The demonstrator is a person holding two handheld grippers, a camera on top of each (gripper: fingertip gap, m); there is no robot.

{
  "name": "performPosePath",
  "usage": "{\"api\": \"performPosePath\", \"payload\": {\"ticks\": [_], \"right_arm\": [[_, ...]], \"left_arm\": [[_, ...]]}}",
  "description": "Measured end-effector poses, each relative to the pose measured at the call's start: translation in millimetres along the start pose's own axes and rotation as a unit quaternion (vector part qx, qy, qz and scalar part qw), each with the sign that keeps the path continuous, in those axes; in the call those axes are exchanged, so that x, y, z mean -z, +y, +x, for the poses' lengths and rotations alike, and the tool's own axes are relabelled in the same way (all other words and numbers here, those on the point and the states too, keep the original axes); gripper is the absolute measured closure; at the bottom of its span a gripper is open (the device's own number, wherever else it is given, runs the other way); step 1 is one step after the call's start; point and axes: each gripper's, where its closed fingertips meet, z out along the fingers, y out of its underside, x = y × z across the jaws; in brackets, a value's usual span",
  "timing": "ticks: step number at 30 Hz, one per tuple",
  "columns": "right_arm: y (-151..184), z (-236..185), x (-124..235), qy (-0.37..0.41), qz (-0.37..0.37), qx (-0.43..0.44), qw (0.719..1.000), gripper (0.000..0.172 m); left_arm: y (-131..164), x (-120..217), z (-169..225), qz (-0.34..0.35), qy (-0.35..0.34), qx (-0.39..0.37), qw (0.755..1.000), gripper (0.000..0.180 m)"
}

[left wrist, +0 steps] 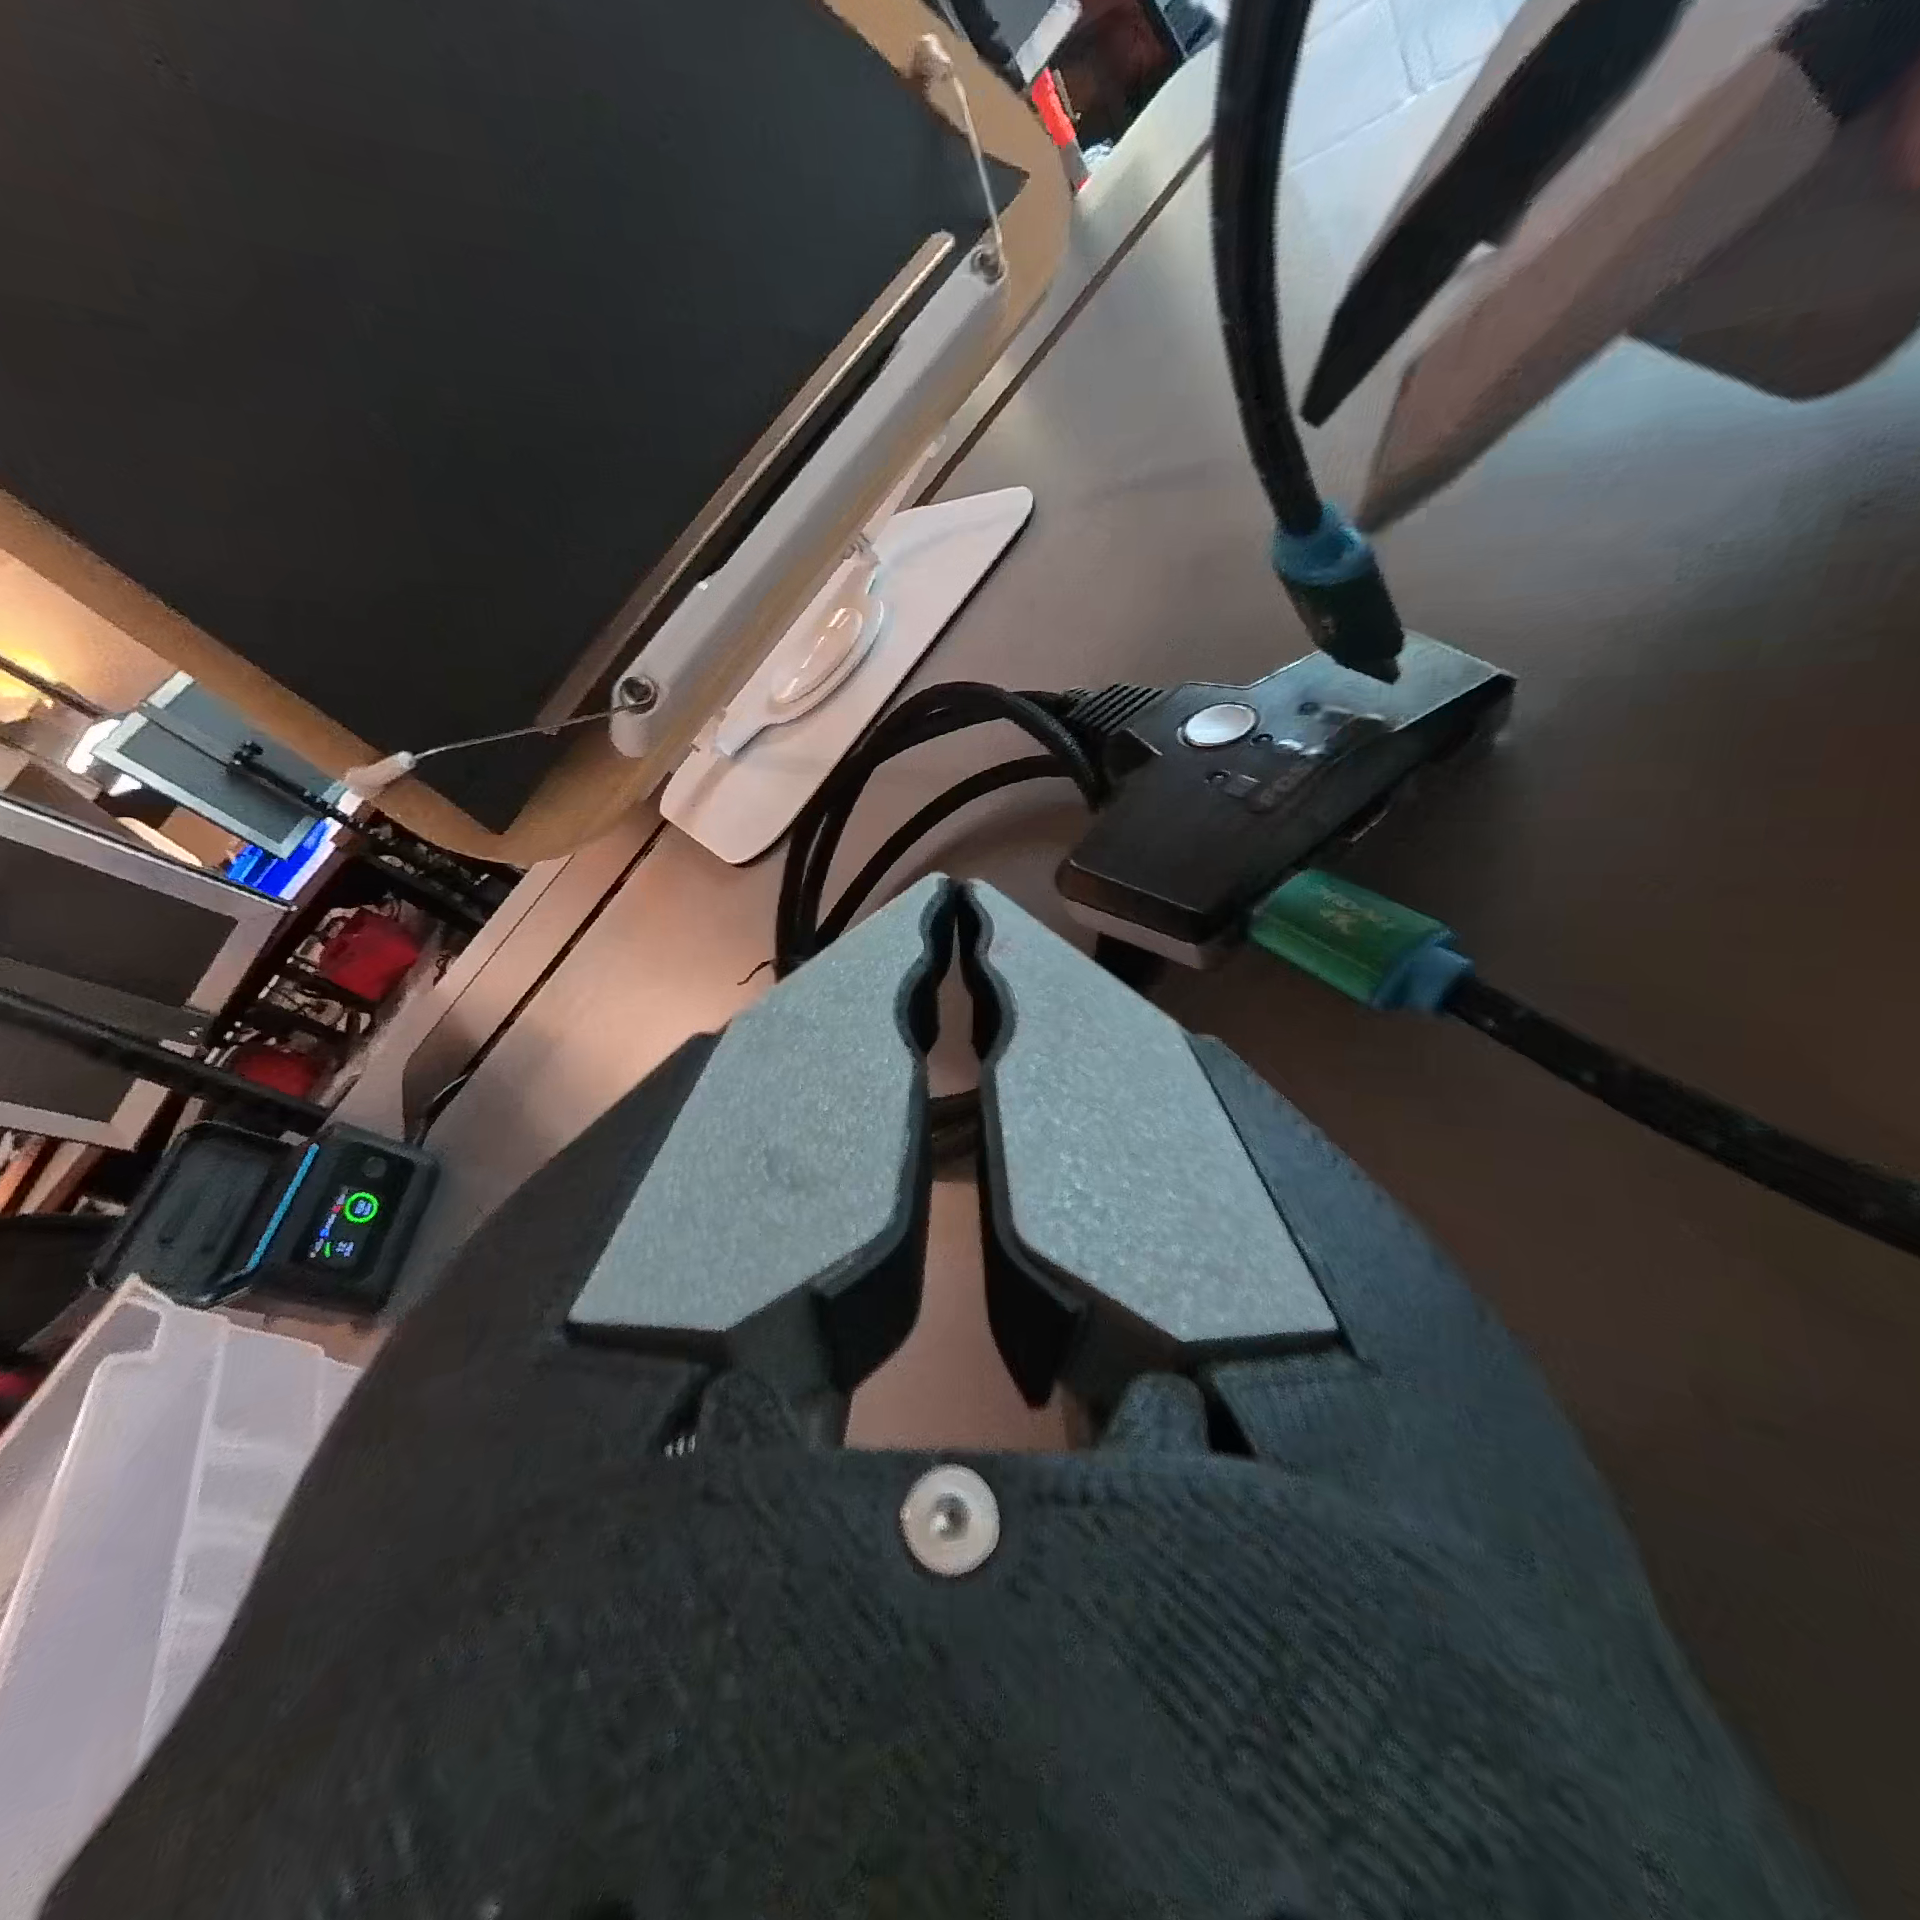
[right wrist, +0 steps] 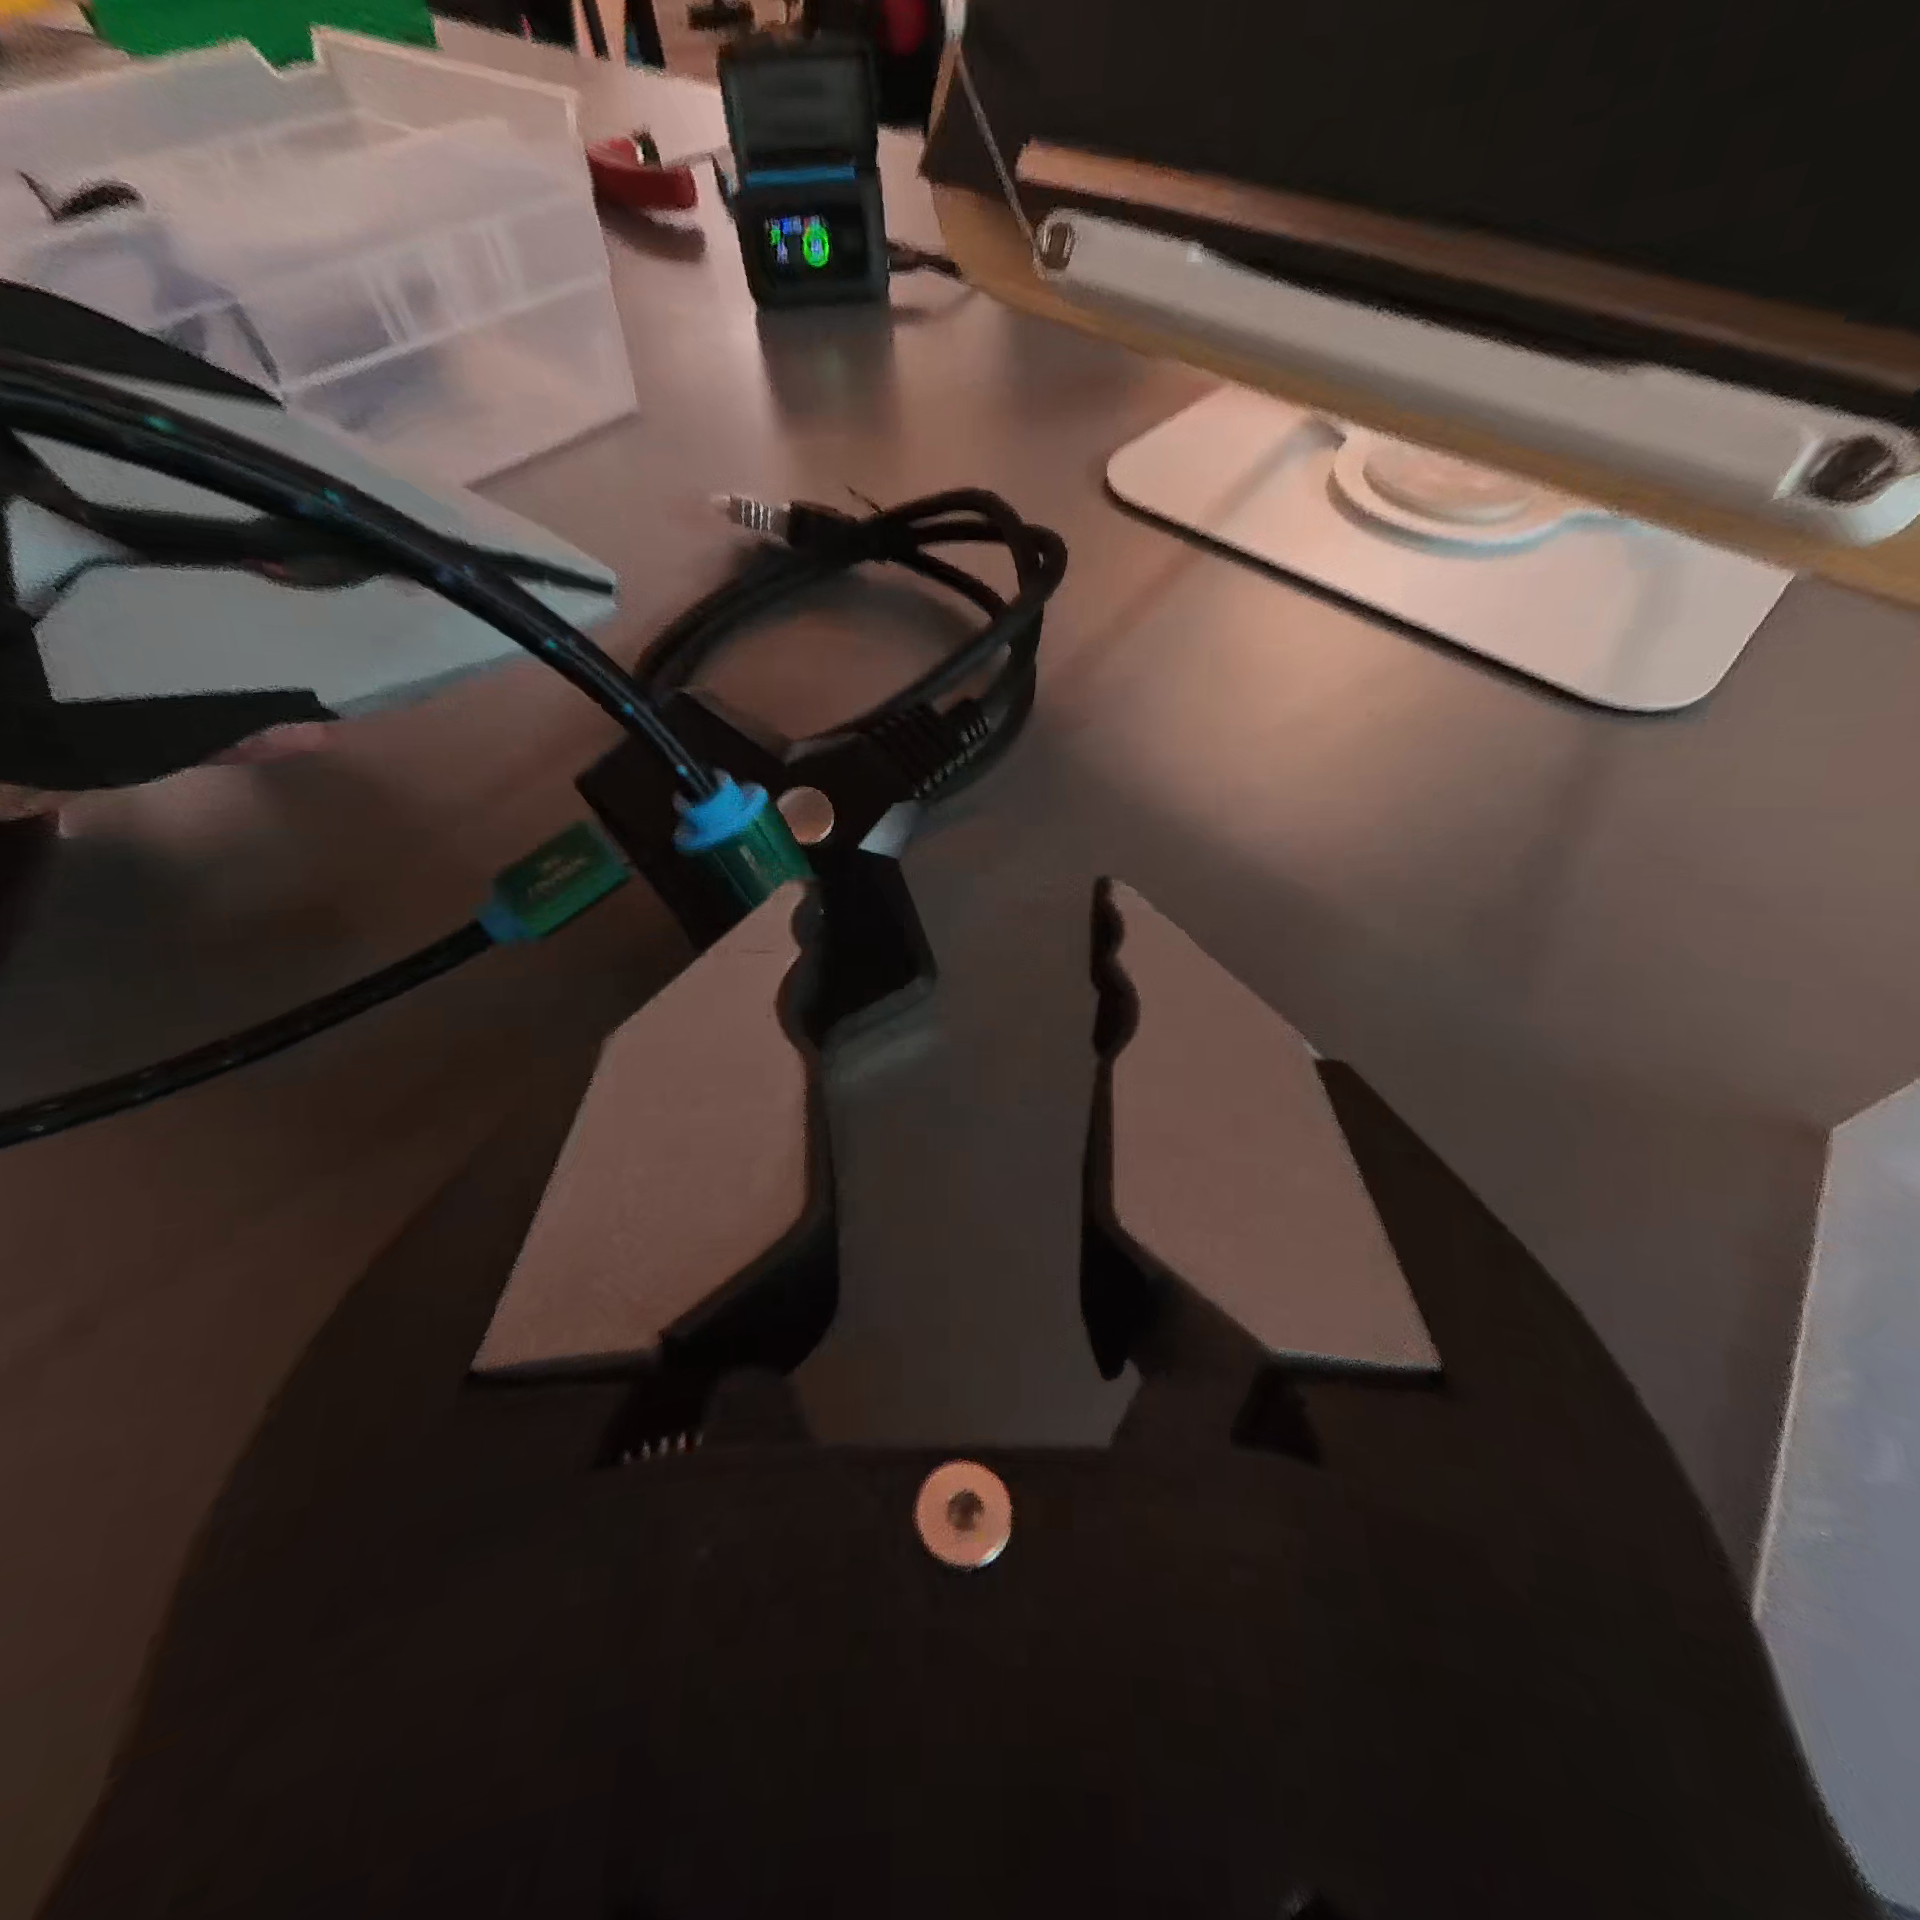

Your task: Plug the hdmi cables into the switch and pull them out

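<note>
The black HDMI switch [left wrist: 1247, 800] lies on the brown desk [left wrist: 1662, 935]. One green HDMI plug [left wrist: 1340, 935] sits in its near side. A second plug [left wrist: 1335, 603] hangs tilted from its black cable, tip at the switch's far end. My left gripper [left wrist: 956, 899] is shut with nothing between its tips, just short of the switch. In the right wrist view my right gripper [right wrist: 951, 904] is open; a corner of the switch [right wrist: 644, 790] lies between its fingers. The tilted plug [right wrist: 743, 842] stands just beyond its left fingertip [right wrist: 769, 945], not gripped. The side plug [right wrist: 556, 878] shows at the left.
The switch's own black cable [right wrist: 935, 582] lies coiled behind it. A white monitor stand base [right wrist: 1455, 561] is at the back right. A small black device with a lit screen [right wrist: 810, 208] and a clear plastic box [right wrist: 364, 260] stand at the back left. A pale box [right wrist: 1849, 1455] is at the right edge. My hands' fingertips stand some 12 centimeters from each other.
</note>
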Motion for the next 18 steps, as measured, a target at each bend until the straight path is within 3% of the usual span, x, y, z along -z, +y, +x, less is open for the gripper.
{"api": "performPosePath", "payload": {"ticks": [2, 5, 8, 12, 15, 18], "right_arm": [[12, -2, -6, -0.01, -0.046, -0.002, 0.999, 0.108], [29, -4, -14, -0.014, -0.107, 0.001, 0.994, 0.101], [27, -3, -13, -0.018, -0.099, -0.009, 0.995, 0.102], [27, -3, -13, -0.027, -0.098, -0.019, 0.995, 0.104], [30, -4, -15, -0.02, -0.109, -0.005, 0.994, 0.109], [29, -4, -15, -0.017, -0.107, 0.003, 0.994, 0.111]], "left_arm": [[2, -1, -2, -0.004, -0.003, 0.009, 1.0, 0.18], [-1, 4, -1, 0.0, -0.002, 0.044, 0.999, 0.18], [-18, 24, 12, 0.02, 0.036, 0.115, 0.993, 0.178], [-33, 68, 4, 0.029, 0.048, 0.139, 0.989, 0.168], [-54, 114, -35, 0.066, 0.042, 0.174, 0.982, 0.165], [-45, 153, -109, 0.052, -0.024, 0.19, 0.98, 0.162]]}}
